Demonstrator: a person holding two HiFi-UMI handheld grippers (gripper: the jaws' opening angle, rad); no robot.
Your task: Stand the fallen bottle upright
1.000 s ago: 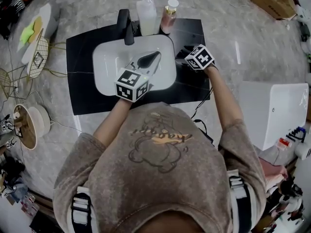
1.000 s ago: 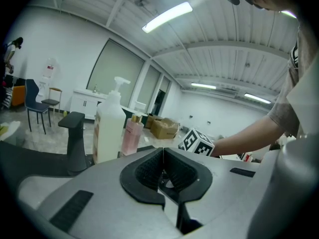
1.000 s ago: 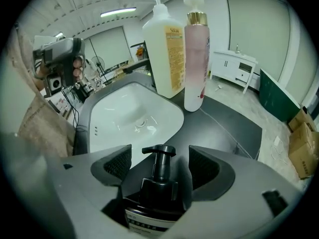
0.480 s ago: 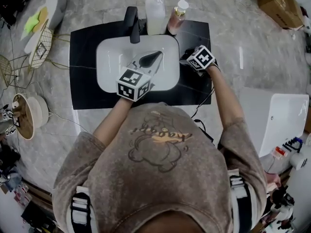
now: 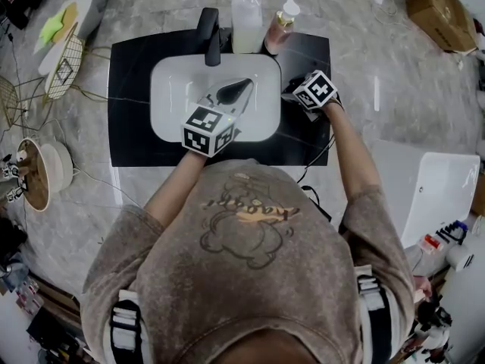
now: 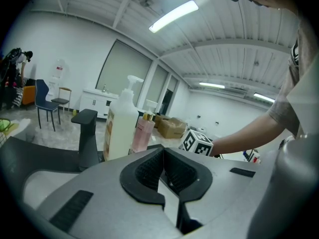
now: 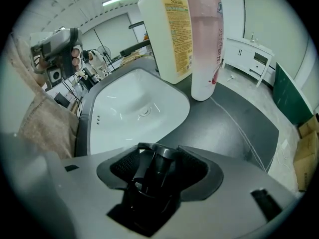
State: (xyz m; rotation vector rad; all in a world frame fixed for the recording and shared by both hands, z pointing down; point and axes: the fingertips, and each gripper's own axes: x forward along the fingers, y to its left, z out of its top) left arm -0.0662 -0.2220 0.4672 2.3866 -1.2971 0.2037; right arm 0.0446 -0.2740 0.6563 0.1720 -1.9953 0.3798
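Note:
A black pump bottle point(image 7: 153, 179) lies on the black counter point(image 5: 129, 131) right of the sink. It sits between the jaws of my right gripper point(image 7: 159, 156), which are closing around it with small gaps still showing beside it. In the head view the right gripper point(image 5: 294, 89) points steeply down there, and the bottle is hard to pick out against the dark counter. My left gripper point(image 5: 239, 86) hovers over the white basin point(image 5: 170, 105), shut and empty, tips together point(image 6: 162, 151).
A black faucet point(image 5: 210, 35), a tall white pump bottle point(image 5: 246, 23) and a pink bottle point(image 5: 282, 21) stand upright along the back of the sink. A white box point(image 5: 432, 188) sits to the right, wire baskets and cables point(image 5: 57, 74) to the left.
Both grippers stay in nearly the same places over the basin and the counter. Only the head view has drifted a little.

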